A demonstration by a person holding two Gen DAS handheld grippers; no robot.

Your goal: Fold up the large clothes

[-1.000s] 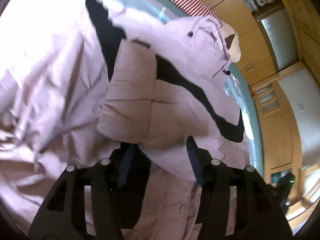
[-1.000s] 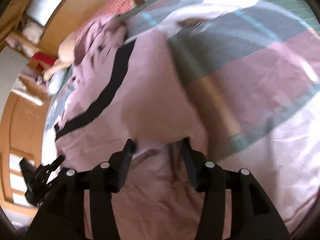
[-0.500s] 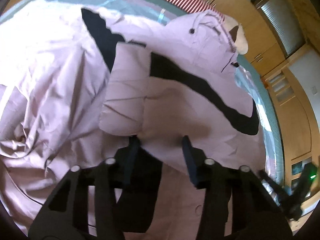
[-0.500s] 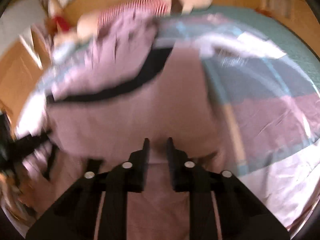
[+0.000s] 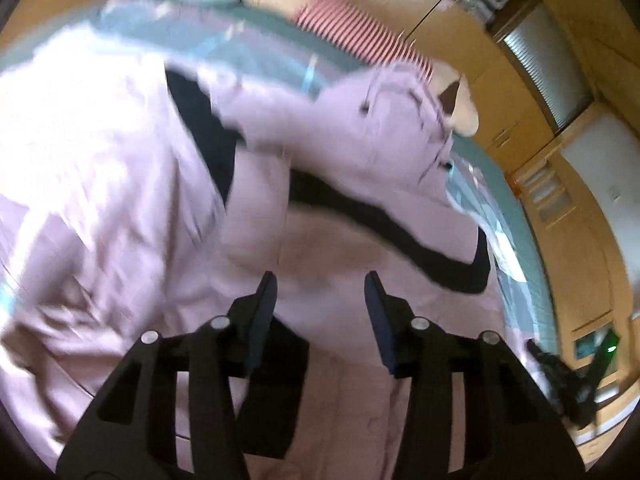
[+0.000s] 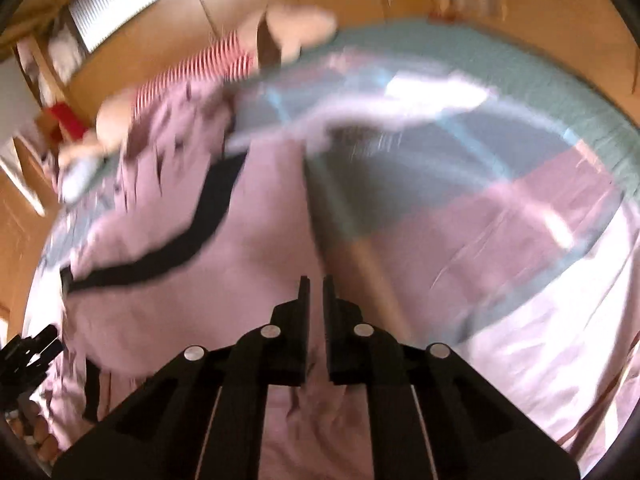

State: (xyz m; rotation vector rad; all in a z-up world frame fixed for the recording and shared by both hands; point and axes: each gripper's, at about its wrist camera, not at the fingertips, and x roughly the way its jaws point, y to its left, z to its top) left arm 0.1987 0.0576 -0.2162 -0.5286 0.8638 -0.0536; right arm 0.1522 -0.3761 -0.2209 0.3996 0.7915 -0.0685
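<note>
Bed: my view looks down on a bed [image 6: 500, 64] with a teal sheet showing at its far edge.
Bedspread: a patchwork bedspread [image 6: 480, 216] in pink, grey-blue and pale blocks, spread toward 2 o'clock in my right view.
Plush toy: a tan plush toy [image 5: 360, 36] in a red-and-white striped top lies at the bed's far edge, near 12 o'clock.
Cabinets: wooden cabinets [image 5: 500, 92] stand behind the bed, around 1 o'clock.
Blur: both views are smeared; finer detail I cannot tell.

Pale pink padded jacket with black stripe [image 5: 340, 216] spread on teal-sheeted bed [image 6: 520, 80]; hood end toward red-striped plush toy [image 5: 360, 40] at bed's far edge, wooden cabinets [image 5: 500, 92] behind.
</note>
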